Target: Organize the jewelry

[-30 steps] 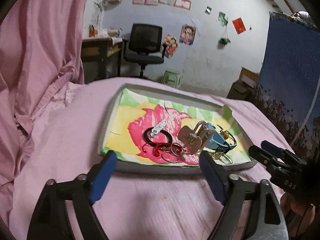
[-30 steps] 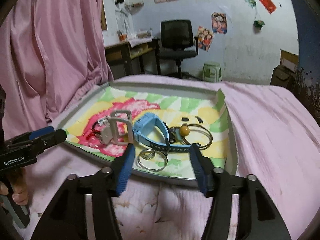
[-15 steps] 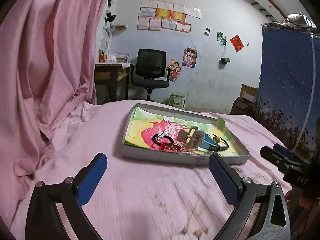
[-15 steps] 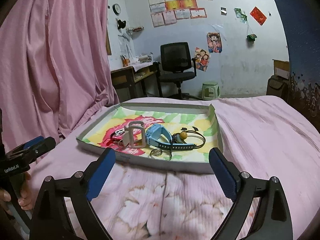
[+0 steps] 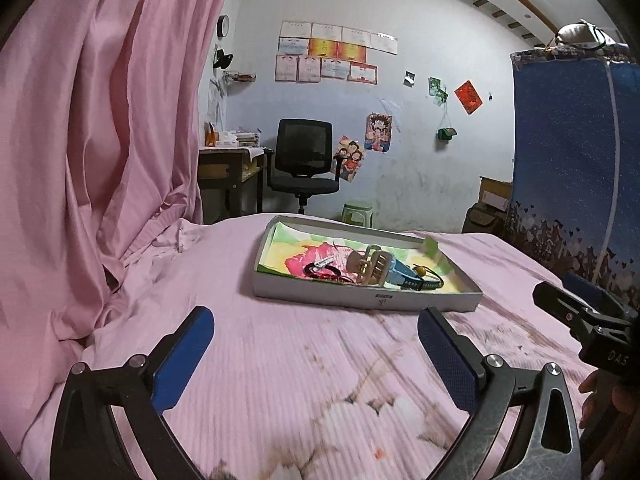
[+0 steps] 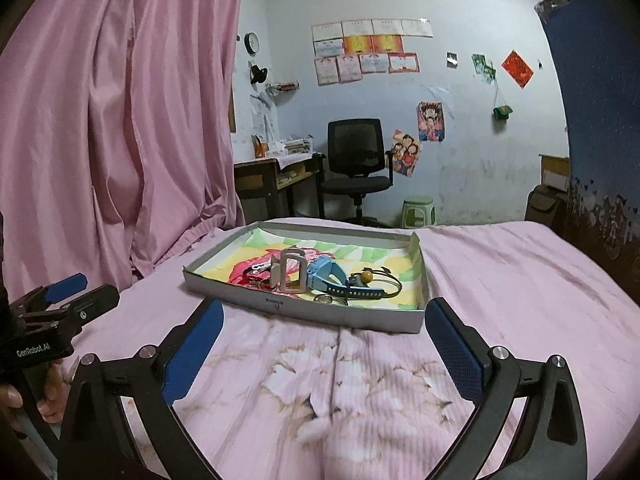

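bed sheet (image 6: 500,280): pink, faded floral print
tray (image 6: 352,316): grey walls, floral lining in pink, yellow, green
watch (image 6: 328,276): light blue
hair claw (image 6: 290,274): beige
curtain (image 5: 80,140): pink
finger pads (image 6: 454,360): blue

The tray's (image 5: 360,300) near wall hides the lower parts of the jewelry (image 5: 360,270); the small rings (image 6: 326,299) are too tiny to tell apart.

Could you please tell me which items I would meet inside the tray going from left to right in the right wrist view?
Silver hair clip → beige claw clip → blue watch → bangle with the amber bead, all lying inside the tray.
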Available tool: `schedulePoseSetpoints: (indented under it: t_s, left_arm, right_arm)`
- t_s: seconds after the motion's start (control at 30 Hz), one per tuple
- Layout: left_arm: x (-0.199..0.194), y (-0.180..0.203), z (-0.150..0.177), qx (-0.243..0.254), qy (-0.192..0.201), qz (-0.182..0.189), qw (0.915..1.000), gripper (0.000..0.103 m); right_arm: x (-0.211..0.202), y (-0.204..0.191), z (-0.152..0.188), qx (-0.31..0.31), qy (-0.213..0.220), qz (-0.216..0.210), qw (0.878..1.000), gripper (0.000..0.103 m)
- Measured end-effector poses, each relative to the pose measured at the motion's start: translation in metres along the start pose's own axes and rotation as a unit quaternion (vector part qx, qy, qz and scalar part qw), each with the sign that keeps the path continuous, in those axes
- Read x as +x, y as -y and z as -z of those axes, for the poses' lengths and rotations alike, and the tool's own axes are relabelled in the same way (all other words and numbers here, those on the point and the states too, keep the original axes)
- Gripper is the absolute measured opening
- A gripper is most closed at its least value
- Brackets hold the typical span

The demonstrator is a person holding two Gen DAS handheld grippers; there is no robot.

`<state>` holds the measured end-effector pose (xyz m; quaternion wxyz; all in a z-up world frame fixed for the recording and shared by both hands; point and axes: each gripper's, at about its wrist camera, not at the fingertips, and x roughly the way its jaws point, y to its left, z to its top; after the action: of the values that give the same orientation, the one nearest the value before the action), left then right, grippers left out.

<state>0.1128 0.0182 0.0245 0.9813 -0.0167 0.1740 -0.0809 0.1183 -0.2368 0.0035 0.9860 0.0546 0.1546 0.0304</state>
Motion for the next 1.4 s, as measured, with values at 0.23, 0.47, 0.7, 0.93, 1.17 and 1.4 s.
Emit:
schedulePoseSetpoints:
  t_s: [0.23,0.47,0.7,0.93,1.17,1.4]
  left_arm:
    - [-0.009,0.002,0.013,0.006,-0.004,0.001,1.0000,0.102]
    - [-0.010,-0.002,0.020,-0.004,-0.010,-0.002,0.9999,0.102]
    - [-0.010,-0.005,0.021,-0.009,-0.013,-0.003,0.9999,0.102]
    - [-0.010,-0.006,0.021,-0.009,-0.011,-0.003,0.9999,0.102]
    - [-0.009,-0.007,0.021,-0.009,-0.012,-0.003,0.9999,0.102]
    - [-0.009,-0.005,0.021,-0.009,-0.012,-0.003,0.9999,0.102]
  right_arm:
    - [-0.019,0.001,0.012,-0.009,0.005,0.016,1.000,0.099]
    - [-0.021,0.005,0.018,-0.004,0.002,0.022,1.000,0.099]
    - [-0.021,0.005,0.018,-0.004,0.003,0.022,1.000,0.099]
    - [-0.021,0.005,0.021,-0.005,0.004,0.022,1.000,0.099]
    - [-0.021,0.004,0.020,-0.006,0.005,0.022,1.000,0.099]
    - [-0.021,0.004,0.020,-0.006,0.005,0.023,1.000,0.099]
